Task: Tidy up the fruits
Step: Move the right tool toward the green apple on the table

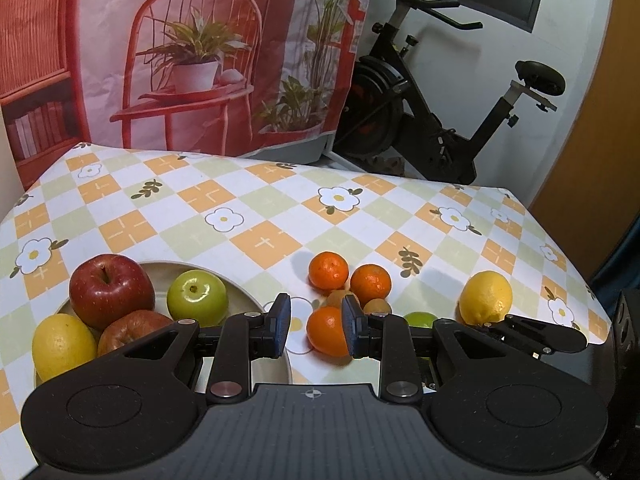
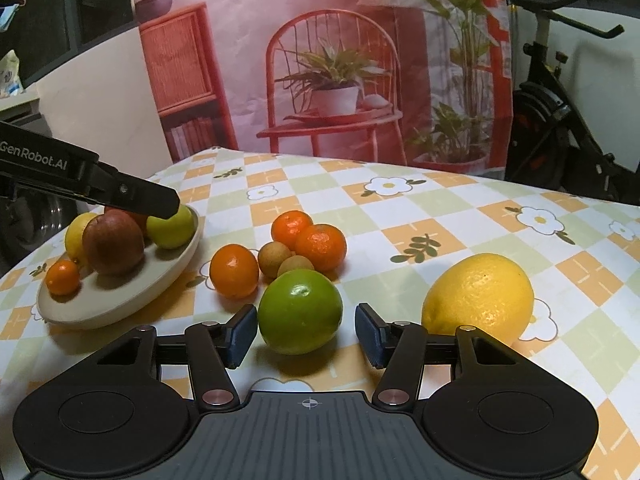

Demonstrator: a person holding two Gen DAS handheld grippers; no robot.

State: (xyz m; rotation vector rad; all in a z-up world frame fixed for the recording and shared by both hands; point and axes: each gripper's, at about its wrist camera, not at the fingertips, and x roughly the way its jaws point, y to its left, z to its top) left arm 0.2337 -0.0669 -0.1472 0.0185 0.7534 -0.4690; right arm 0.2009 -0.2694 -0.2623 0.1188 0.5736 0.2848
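Fruits lie loose on the counter (image 2: 400, 240): right gripper (image 2: 306, 330), jaws spread, flanks a green lime (image 2: 300, 312); left gripper (image 1: 316, 326), jaws released, faces a mandarin (image 1: 326, 330).

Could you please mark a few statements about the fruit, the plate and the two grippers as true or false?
1. The right gripper is open, with the green lime between its fingers. True.
2. The plate holds only apples. False: a lemon and a small orange lie in it too.
3. The large lemon lies in the plate. False: it rests on the tablecloth, right of the lime.
4. The left gripper is open. True.
5. Three oranges lie on the cloth outside the plate. True.
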